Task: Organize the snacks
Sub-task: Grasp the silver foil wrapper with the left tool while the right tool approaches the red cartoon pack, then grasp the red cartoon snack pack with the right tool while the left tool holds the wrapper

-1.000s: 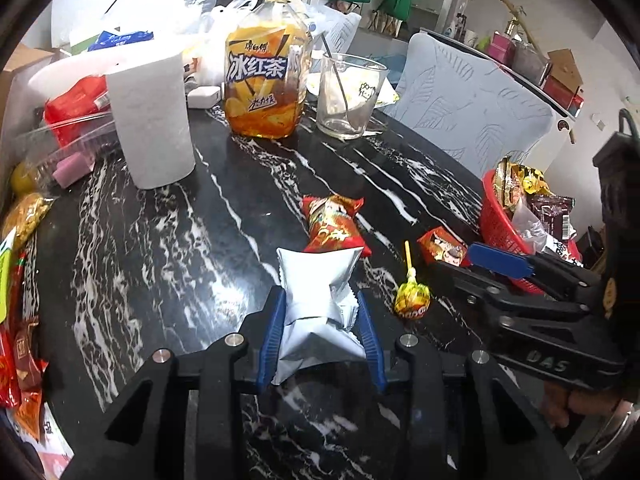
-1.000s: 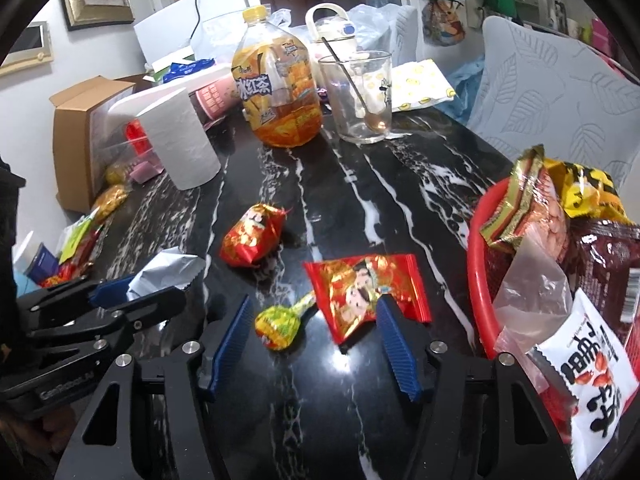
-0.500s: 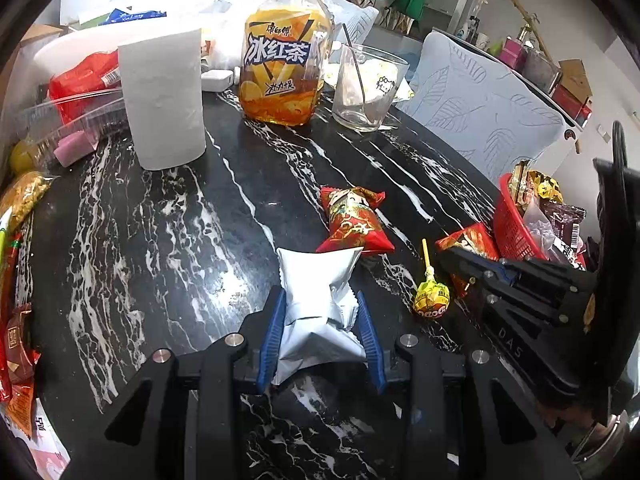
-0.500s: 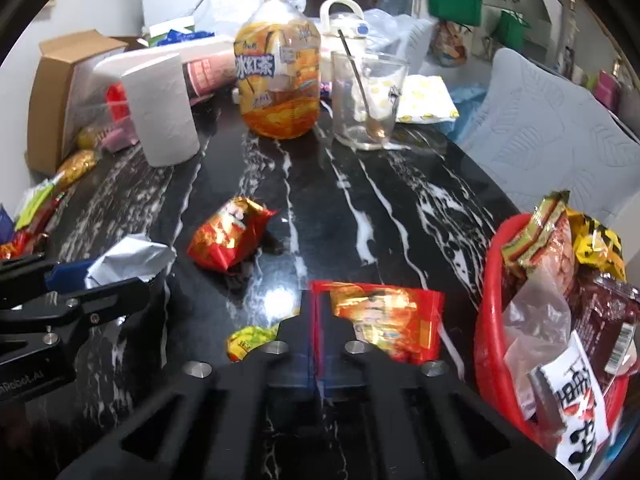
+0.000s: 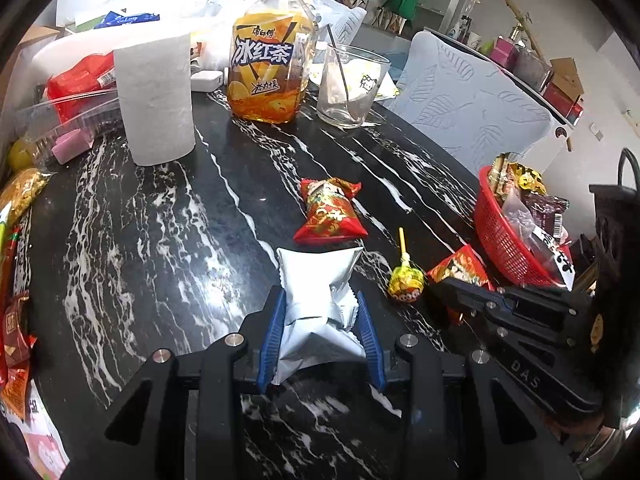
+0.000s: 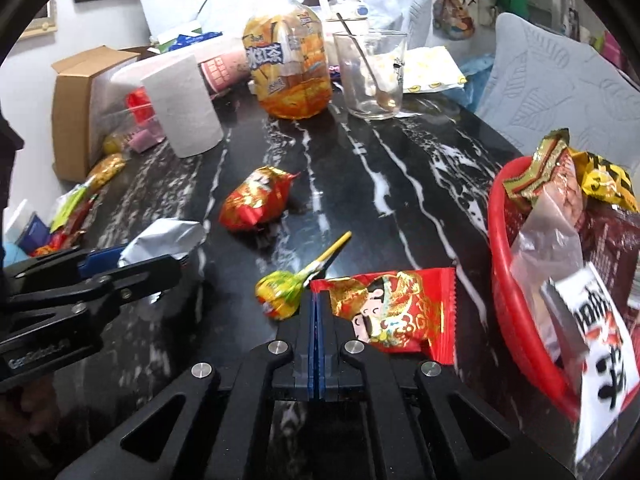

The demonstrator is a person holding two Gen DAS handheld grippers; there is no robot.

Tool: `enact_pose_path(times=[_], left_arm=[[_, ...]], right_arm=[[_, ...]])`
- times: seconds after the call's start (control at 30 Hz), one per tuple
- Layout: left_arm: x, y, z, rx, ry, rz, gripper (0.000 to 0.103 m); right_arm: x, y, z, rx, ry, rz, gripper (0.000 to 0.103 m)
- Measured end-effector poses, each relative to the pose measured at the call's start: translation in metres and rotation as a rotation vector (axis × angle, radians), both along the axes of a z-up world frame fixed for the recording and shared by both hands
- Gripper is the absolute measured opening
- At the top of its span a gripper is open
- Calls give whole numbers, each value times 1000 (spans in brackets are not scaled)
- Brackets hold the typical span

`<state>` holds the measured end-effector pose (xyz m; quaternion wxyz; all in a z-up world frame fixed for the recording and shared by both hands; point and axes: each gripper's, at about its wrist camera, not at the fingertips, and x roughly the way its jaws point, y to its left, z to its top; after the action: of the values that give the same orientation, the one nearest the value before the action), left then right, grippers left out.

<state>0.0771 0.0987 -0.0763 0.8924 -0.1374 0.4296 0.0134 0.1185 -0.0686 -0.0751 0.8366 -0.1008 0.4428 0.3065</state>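
My left gripper (image 5: 321, 300) is shut on a silver foil snack packet (image 5: 316, 304), held low over the black marble table (image 5: 160, 240). My right gripper (image 6: 319, 300) is shut on the left edge of a flat red snack packet (image 6: 396, 312) with a cartoon face; it also shows in the left wrist view (image 5: 460, 268). A puffy red snack bag (image 5: 328, 212) and a yellow-green lollipop (image 5: 405, 278) lie on the table between the grippers. A red basket (image 6: 516, 312) holding several snack packets stands at the right.
At the back stand a paper towel roll (image 5: 154, 100), an iced tea bottle (image 5: 270, 56) and a glass with a spoon (image 5: 348, 88). Loose snack packets (image 5: 16, 280) and a clear box crowd the left edge. A grey chair (image 5: 472, 112) stands behind the table.
My right gripper has closed on the flat red packet's edge and drawn it slightly toward the basket. My left gripper still holds the silver packet, moved a little forward.
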Motion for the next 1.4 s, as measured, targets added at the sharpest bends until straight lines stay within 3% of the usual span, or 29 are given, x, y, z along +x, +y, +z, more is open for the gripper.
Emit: enact_pose_path(times=[0.4,0.43,0.47,0.5,0.53,0.57,0.77,1.07,1.33,1.4], left_arm=[[-35,-20,-4,-16,20,-9,36],[-37,-21,-4,-16,21,-9,36],[-39,-22,-4,-16,23,-10,36],[-41,-23,-5,-17,25,-9,36],[-43,-24,-5,-18,25,-8,35],[-46,-25,-4,-19,24,-5,35],[-53,-32,1,0,11,-3,36],[-51,-47,1,8,12,-28,36],[-50,-46,-3,2,38,-4,36],[-49,-44,-3,-4,40,-1,36]], right_arm=[[-57,-16,0,29,76,57,5],[-62,-18,1,23,60,60,15],[-66,-19,2,12,41,60,41],[-68,-21,4,12,34,56,55],[-69,-23,6,23,31,53,78],[-70,-27,9,44,16,45,85],[-67,-40,17,21,-70,1,85],[-51,-67,5,1,-67,-104,85],[-34,-59,-13,-47,-67,-86,85],[-34,-59,-11,-40,-76,-79,78]])
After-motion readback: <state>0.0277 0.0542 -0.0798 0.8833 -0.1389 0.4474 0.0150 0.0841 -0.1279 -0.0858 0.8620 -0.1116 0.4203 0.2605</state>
